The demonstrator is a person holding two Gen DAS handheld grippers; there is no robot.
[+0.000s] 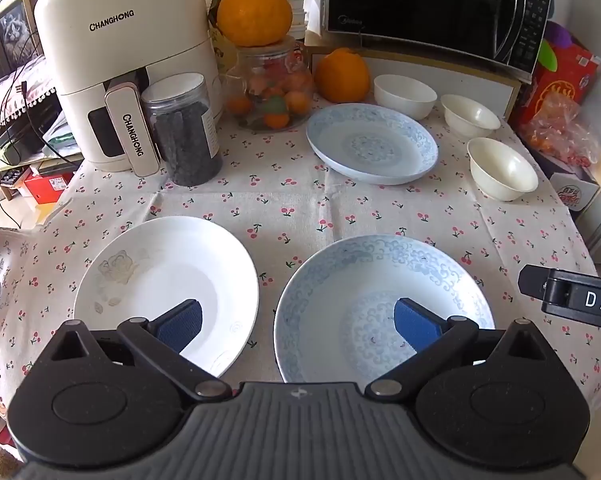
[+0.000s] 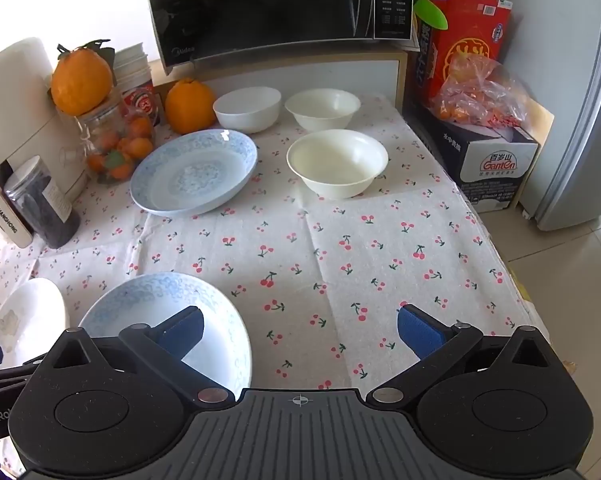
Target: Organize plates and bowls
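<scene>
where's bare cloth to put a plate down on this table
The biggest free patch is the cloth on the right, bordered by the near blue plate, far blue plate and nearest bowl. A narrower strip runs between the two plate rows. The back is crowded: bowls, oranges, jars, air fryer.

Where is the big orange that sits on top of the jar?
The big orange sits on the glass jar at the back of the table, between the white air fryer and the microwave; the right wrist view shows it far left.
</scene>
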